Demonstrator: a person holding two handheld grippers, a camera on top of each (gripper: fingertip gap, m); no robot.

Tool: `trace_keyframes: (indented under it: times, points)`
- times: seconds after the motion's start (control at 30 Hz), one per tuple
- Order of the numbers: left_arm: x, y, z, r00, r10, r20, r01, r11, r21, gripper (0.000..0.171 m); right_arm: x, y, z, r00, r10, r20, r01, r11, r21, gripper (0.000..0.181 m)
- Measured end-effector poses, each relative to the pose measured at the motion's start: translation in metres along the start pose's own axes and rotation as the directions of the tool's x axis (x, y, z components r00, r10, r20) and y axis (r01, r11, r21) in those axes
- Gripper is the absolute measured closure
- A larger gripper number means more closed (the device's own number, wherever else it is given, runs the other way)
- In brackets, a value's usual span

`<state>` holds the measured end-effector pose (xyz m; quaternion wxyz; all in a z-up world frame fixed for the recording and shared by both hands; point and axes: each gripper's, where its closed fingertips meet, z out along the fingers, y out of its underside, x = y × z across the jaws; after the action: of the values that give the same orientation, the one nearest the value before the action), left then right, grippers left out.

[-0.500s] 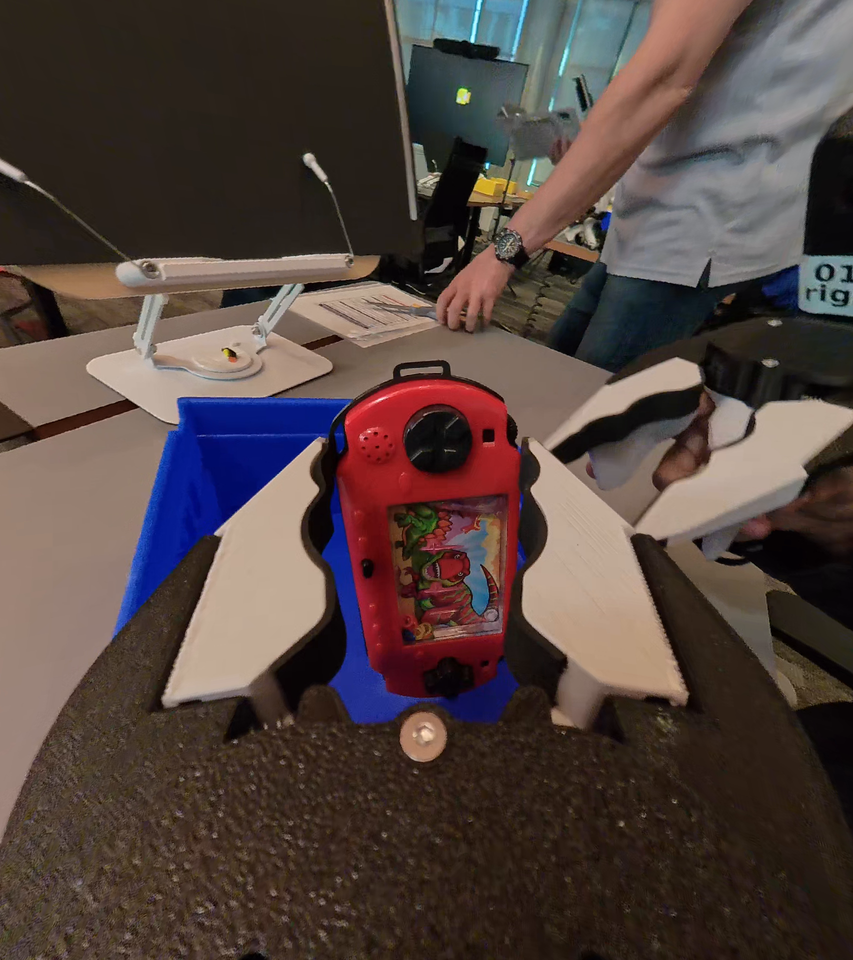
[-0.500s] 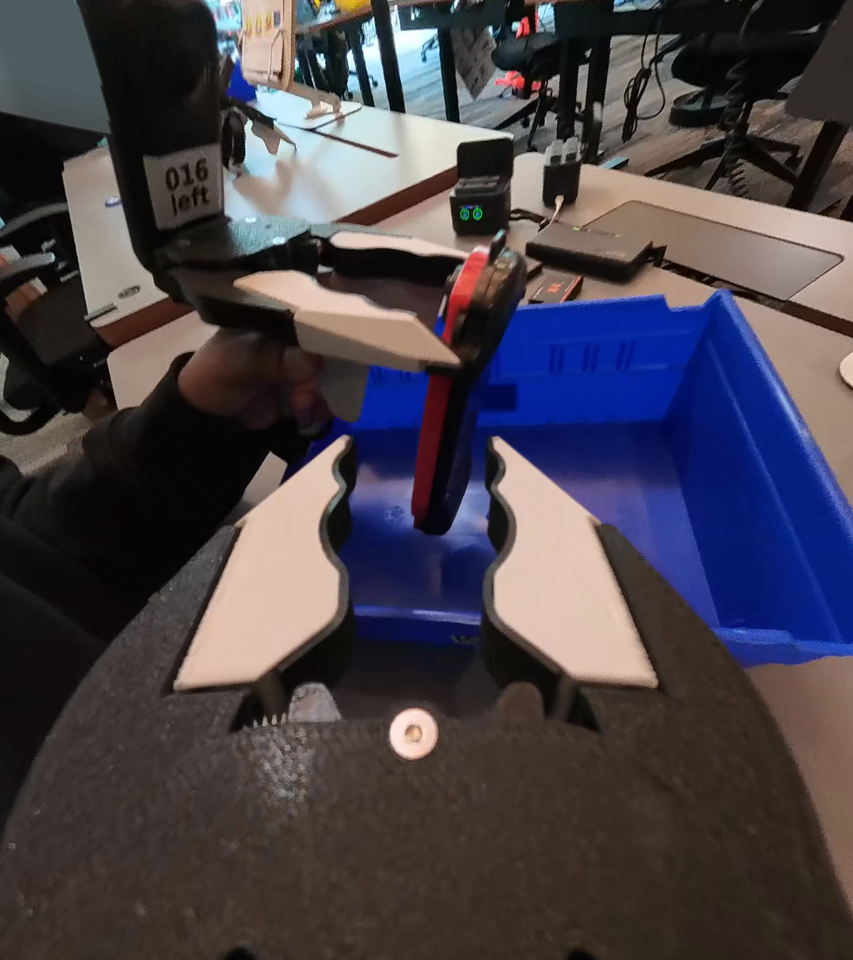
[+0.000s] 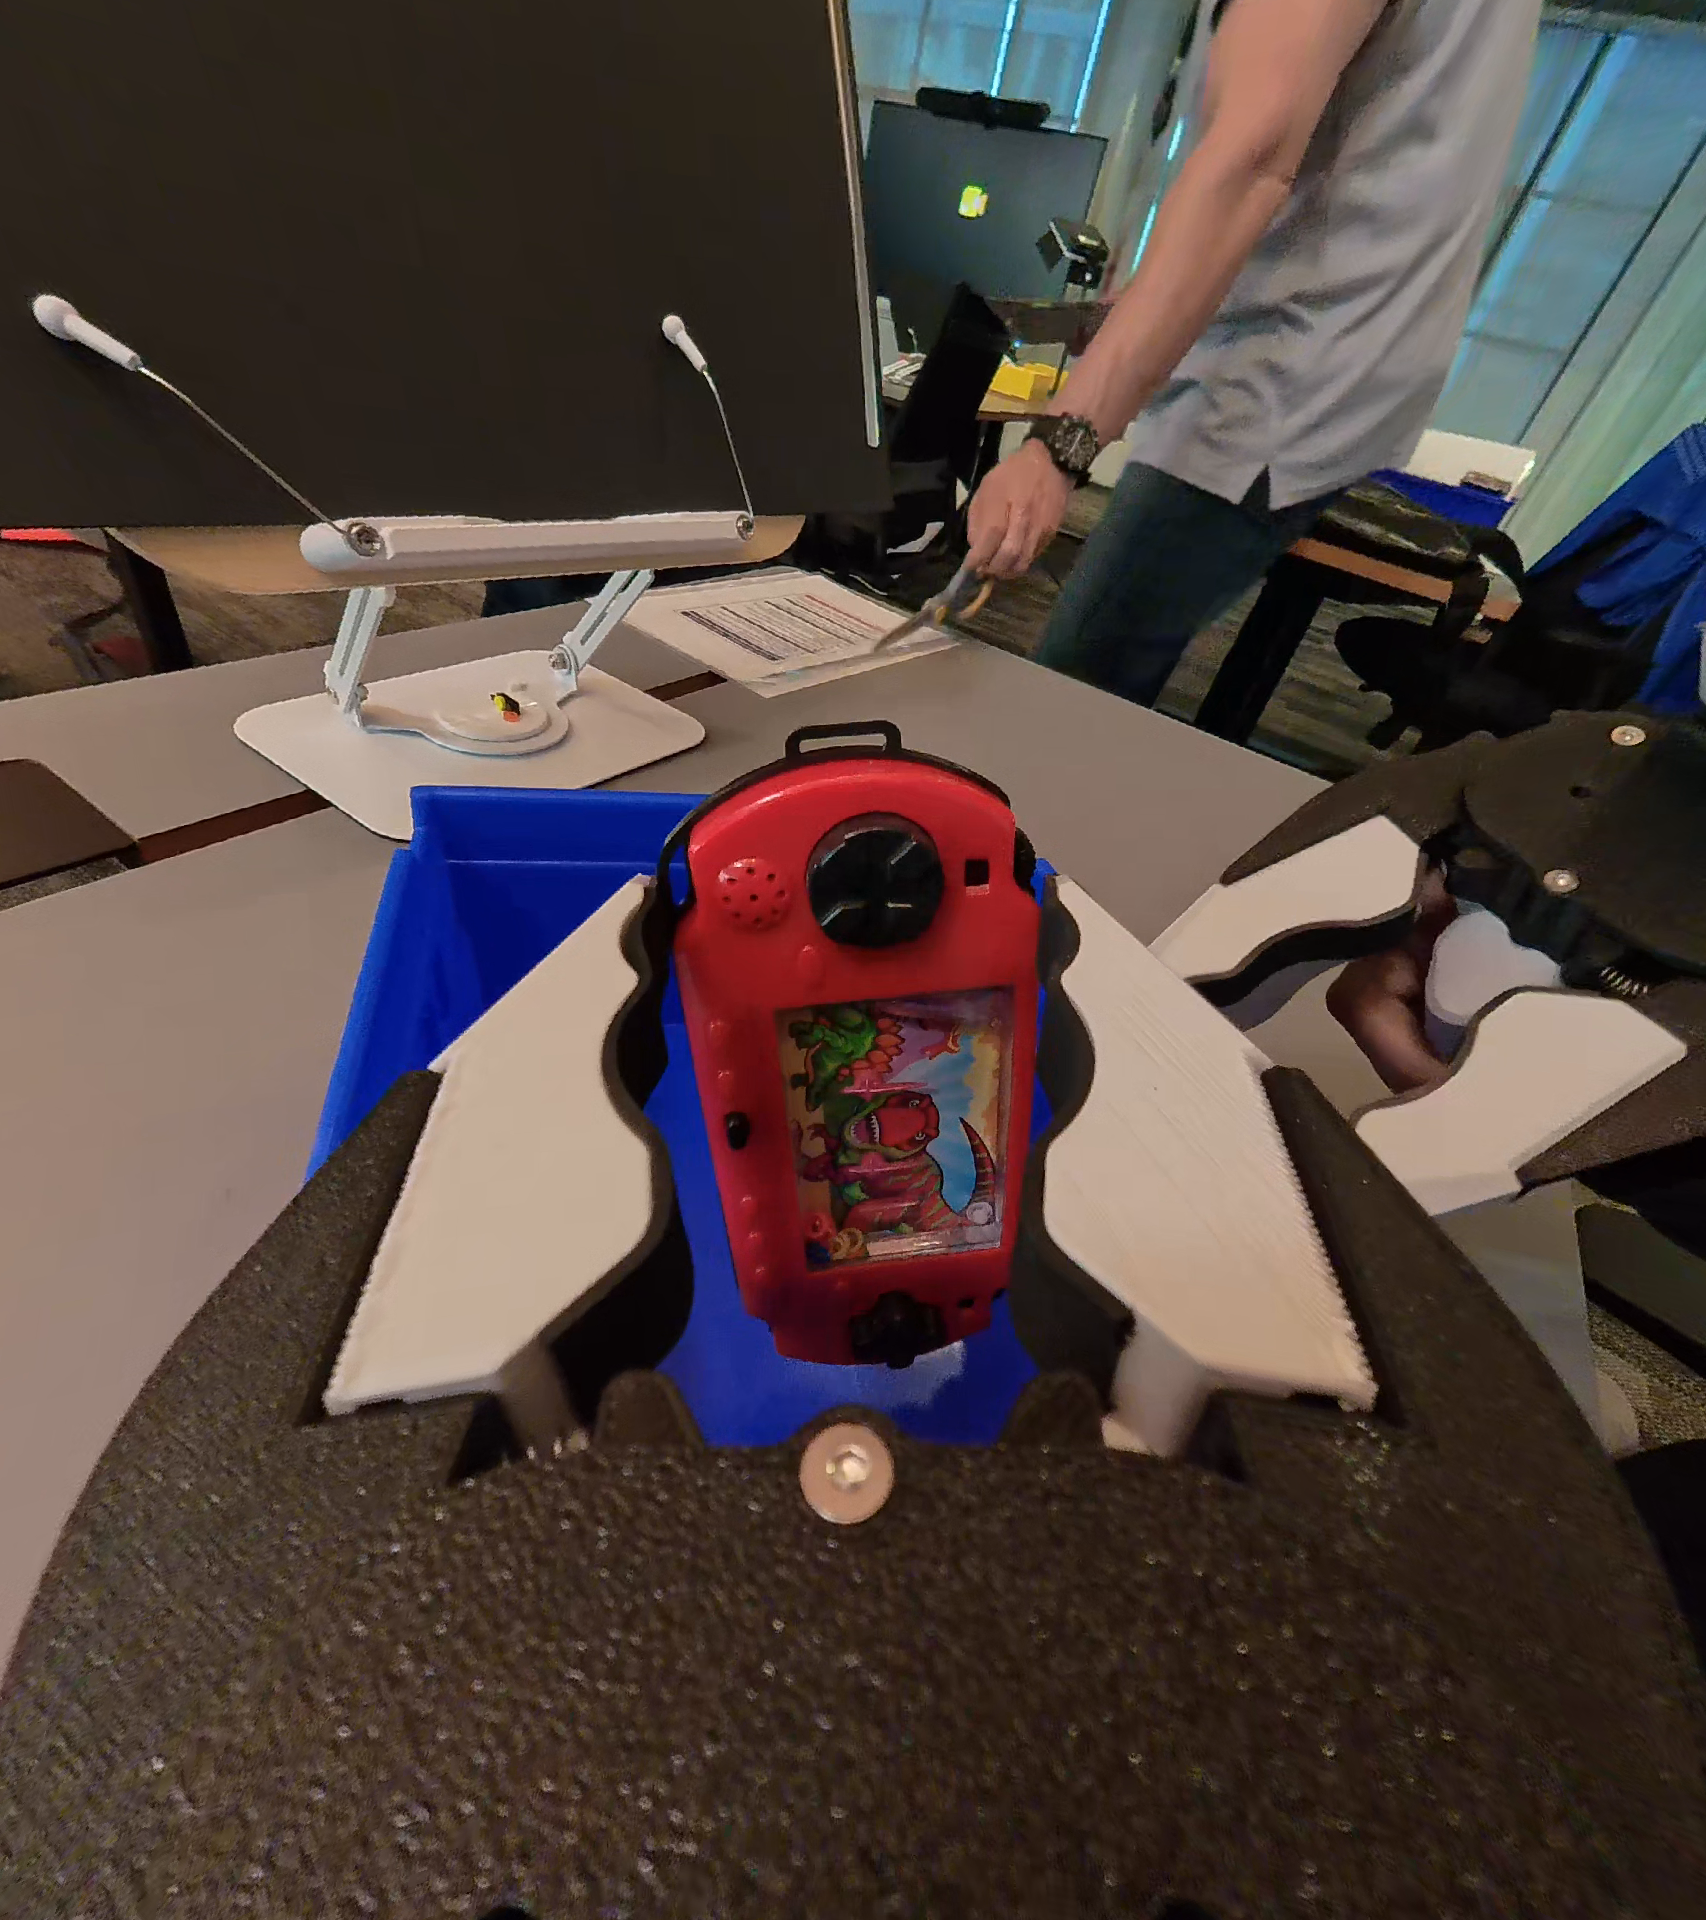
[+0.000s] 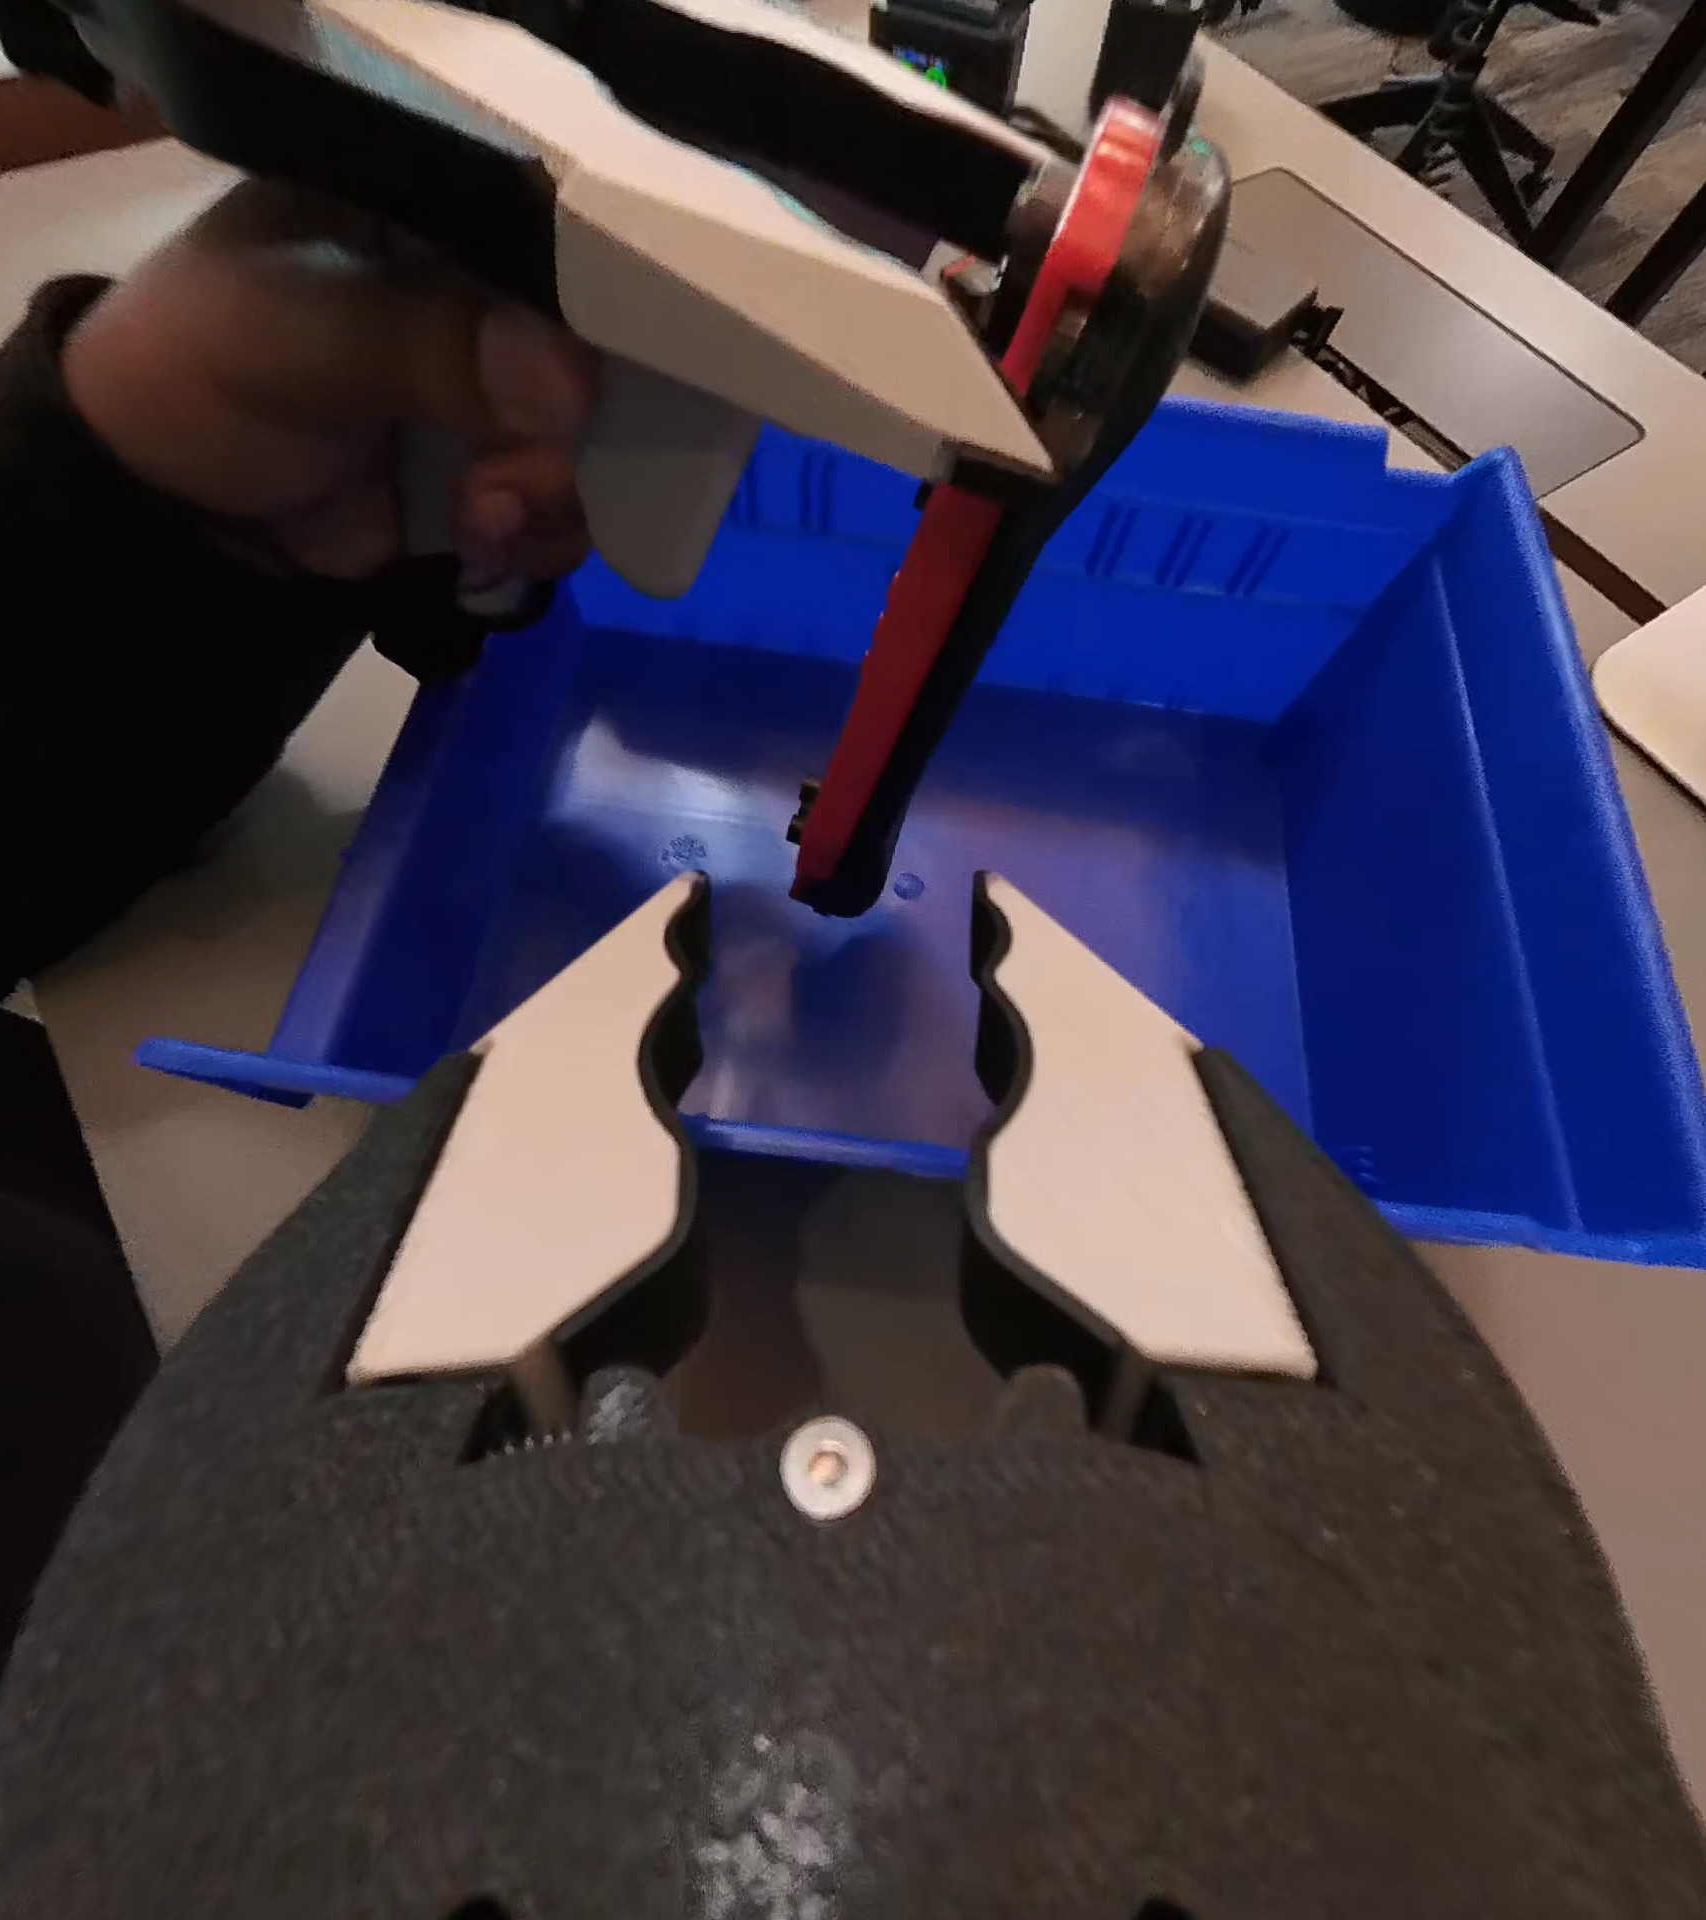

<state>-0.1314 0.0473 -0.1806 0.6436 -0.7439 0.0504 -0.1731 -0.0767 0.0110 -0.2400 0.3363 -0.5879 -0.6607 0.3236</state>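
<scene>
1. The red plastic handheld water-game toy with a dinosaur picture [image 3: 854,1049] hung upright over the open blue plastic bin [image 4: 1431,790], clear of its floor.
2. My left gripper [image 3: 854,997] clamped its sides.
3. My right gripper [image 4: 833,940] stood spread and empty just beside the bin's near rim.

Red toy game [image 3: 859,1049] in left gripper [image 3: 854,904]

The left wrist view looks forward, close over an open blue plastic bin [image 3: 475,935] on a grey table [image 3: 101,1039]. The right wrist view faces steeply down into that bin [image 4: 1451,831] from its near side. Both share it.
</scene>
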Motion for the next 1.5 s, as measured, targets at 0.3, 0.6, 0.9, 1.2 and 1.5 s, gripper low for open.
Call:
trace_keyframes:
  times: [0.3, 0.6, 0.9, 1.2, 1.5]
  points:
    - [-0.001, -0.003, -0.002, 1.0, -0.003, 0.002, 0.003, 1.0, 0.021, 0.1, 0.006, 0.006, 0.003, 1.0, -0.006, -0.022, 0.005, 0.999, -0.033, 0.131]
    - [0.004, -0.006, -0.002, 0.999, 0.031, -0.013, -0.031, 0.999, 0.04, 0.101, 0.031, -0.022, -0.018, 0.986, 0.155, -0.058, -0.143, 0.975, 0.172, 0.132]
    - [0.007, -0.005, -0.001, 0.999, 0.044, -0.02, -0.043, 0.998, 0.037, 0.101, 0.027, -0.021, -0.014, 0.99, 0.127, -0.059, -0.116, 0.979, 0.169, 0.131]
    - [0.007, -0.007, -0.002, 0.999, 0.046, -0.024, -0.045, 0.998, 0.052, 0.101, 0.022, -0.035, -0.022, 0.982, 0.185, 0.046, -0.191, 0.945, 0.264, 0.131]
    - [0.012, -0.007, -0.002, 0.997, 0.058, -0.046, -0.055, 0.997, 0.056, 0.101, 0.027, -0.048, -0.035, 0.974, 0.215, 0.068, -0.224, 0.906, 0.36, 0.131]
